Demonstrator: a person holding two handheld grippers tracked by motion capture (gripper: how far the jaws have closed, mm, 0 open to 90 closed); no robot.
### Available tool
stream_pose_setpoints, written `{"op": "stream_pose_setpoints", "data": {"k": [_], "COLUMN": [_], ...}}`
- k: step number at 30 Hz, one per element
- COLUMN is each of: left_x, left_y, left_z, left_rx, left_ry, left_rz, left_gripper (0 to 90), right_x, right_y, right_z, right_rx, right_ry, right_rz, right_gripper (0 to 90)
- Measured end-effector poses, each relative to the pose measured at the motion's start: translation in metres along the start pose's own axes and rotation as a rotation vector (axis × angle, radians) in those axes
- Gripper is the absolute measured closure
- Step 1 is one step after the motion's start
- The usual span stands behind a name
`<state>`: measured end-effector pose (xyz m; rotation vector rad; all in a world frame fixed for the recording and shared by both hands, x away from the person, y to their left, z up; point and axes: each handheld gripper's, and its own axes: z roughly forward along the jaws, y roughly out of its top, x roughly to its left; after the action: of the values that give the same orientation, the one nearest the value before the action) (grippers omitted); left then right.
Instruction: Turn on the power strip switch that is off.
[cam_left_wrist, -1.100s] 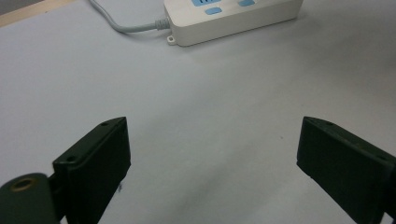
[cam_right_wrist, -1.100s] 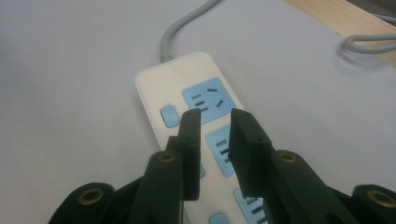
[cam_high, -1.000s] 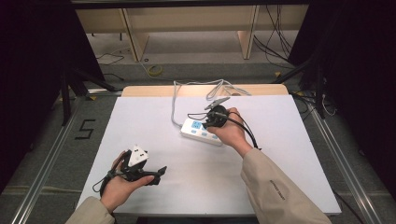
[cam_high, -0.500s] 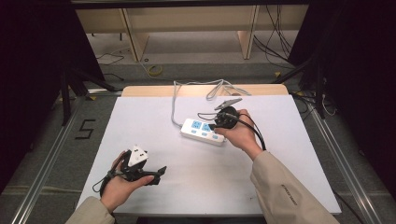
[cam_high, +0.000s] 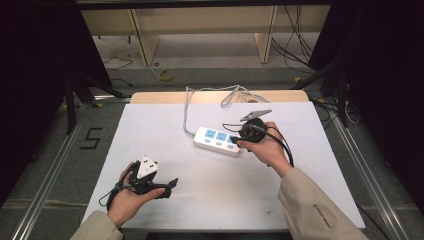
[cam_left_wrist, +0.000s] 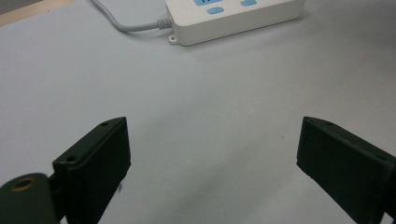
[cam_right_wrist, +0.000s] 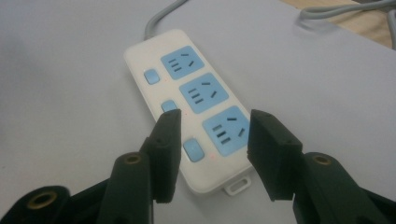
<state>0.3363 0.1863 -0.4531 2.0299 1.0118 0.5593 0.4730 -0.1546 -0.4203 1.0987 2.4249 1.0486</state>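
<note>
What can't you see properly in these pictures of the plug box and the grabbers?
- Power strip: in the right gripper view, the right hand-held gripper covers parts of its near end, so whether it touches is unclear.
- Power strip in the left gripper view: cut off by the top edge.
- Grey cable: in the high view it runs past the table's far edge, so its plug end is hidden.
- Left hand-held gripper: too small in the high view to judge the jaws.

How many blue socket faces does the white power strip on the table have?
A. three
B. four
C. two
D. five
A. The right gripper view shows three blue socket faces in a row along the power strip, each with a small blue switch beside it; the open right gripper hovers over the end nearest the camera.
</note>
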Motion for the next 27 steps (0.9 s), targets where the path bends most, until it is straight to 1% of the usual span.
{"op": "stream_pose_setpoints", "data": {"k": [9, 12, 15, 17, 20, 27], "left_x": [0.0, 0.0, 0.0, 0.0, 0.0, 0.0], "left_y": [0.0, 0.0, 0.0, 0.0, 0.0, 0.0], "left_z": [0.0, 0.0, 0.0, 0.0, 0.0, 0.0], "left_rx": [0.002, 0.003, 0.004, 0.003, 0.003, 0.004], "left_ry": [0.001, 0.001, 0.001, 0.002, 0.002, 0.002], "left_rz": [-0.003, -0.003, -0.005, -0.006, -0.006, -0.006], "left_gripper": [9.3, 9.4, 9.4, 9.4, 9.4, 9.4], "right_x": [-0.009, -0.011, -0.013, -0.014, -0.015, -0.017], "right_y": [-0.016, -0.023, -0.029, -0.033, -0.041, -0.058], "right_z": [-0.017, -0.023, -0.029, -0.033, -0.038, -0.051], "right_rx": [-0.022, -0.024, -0.042, -0.05, -0.055, -0.087], "right_ry": [-0.004, -0.003, 0.006, 0.005, 0.007, 0.011], "right_rz": [0.036, 0.034, 0.048, 0.048, 0.053, 0.063], "right_gripper": [50.6, 49.5, 49.0, 48.2, 46.3, 41.5]}}
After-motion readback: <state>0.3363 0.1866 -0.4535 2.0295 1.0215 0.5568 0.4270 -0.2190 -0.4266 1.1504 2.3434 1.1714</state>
